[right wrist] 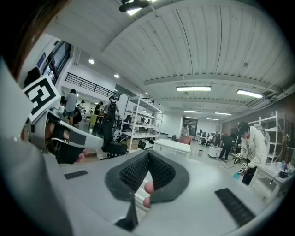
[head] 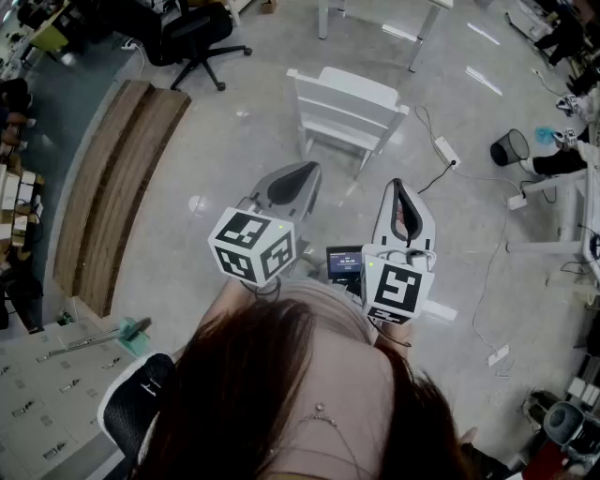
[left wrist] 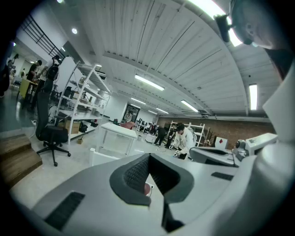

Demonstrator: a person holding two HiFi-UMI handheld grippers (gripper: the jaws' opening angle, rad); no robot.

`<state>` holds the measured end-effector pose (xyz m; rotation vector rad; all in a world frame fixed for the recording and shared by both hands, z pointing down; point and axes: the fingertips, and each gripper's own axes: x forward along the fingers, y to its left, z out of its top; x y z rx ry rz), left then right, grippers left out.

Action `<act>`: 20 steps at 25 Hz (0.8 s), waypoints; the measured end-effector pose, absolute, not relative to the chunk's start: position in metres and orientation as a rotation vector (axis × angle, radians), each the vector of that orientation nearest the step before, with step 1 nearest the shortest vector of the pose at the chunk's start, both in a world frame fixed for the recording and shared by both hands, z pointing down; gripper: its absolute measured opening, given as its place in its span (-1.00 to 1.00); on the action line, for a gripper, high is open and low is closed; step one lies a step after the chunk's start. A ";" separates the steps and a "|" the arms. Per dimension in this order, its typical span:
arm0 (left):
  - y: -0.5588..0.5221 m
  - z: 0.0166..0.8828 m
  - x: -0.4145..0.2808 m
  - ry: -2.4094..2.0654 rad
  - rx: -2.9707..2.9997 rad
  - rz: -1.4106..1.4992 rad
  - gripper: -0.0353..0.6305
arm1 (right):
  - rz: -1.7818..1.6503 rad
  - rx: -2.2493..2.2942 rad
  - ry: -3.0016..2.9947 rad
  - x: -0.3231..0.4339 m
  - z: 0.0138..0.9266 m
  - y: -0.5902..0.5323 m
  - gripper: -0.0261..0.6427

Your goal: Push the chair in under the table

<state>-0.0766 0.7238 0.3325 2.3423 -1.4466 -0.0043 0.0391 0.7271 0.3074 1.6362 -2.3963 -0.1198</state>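
Note:
A white slatted chair [head: 345, 105] stands on the grey floor ahead of me, apart from both grippers. Beyond it are the legs of a white table [head: 375, 21]. My left gripper [head: 302, 172] and right gripper [head: 397, 186] are held side by side short of the chair, both shut with nothing between the jaws. In the left gripper view the shut left gripper [left wrist: 148, 157] points toward the chair's back [left wrist: 102, 156] and the table [left wrist: 119, 132] behind it. In the right gripper view the shut right gripper [right wrist: 148, 155] faces the same table [right wrist: 172, 146].
A black office chair [head: 192, 39] stands at the far left beside a low wooden platform [head: 117, 192]. A power strip [head: 446, 151] with cables and a black bin [head: 511, 146] lie to the right. White shelving [left wrist: 80, 99] and a person [right wrist: 252, 145] are further off.

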 end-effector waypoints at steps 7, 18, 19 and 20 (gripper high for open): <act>0.715 0.335 -0.098 -1.414 2.374 0.034 -0.88 | -0.122 1.660 -2.417 0.019 0.308 0.720 -0.86; 0.695 0.339 -0.120 -1.279 2.447 0.006 -0.88 | -0.168 1.675 -2.363 -0.015 0.313 0.705 -0.86; 0.694 0.340 -0.122 -1.276 2.446 0.008 -0.88 | -0.165 1.674 -2.365 -0.017 0.314 0.704 -0.86; 0.693 0.341 -0.124 -1.276 2.444 0.009 -0.88 | -0.159 1.668 -2.368 -0.019 0.315 0.704 -0.86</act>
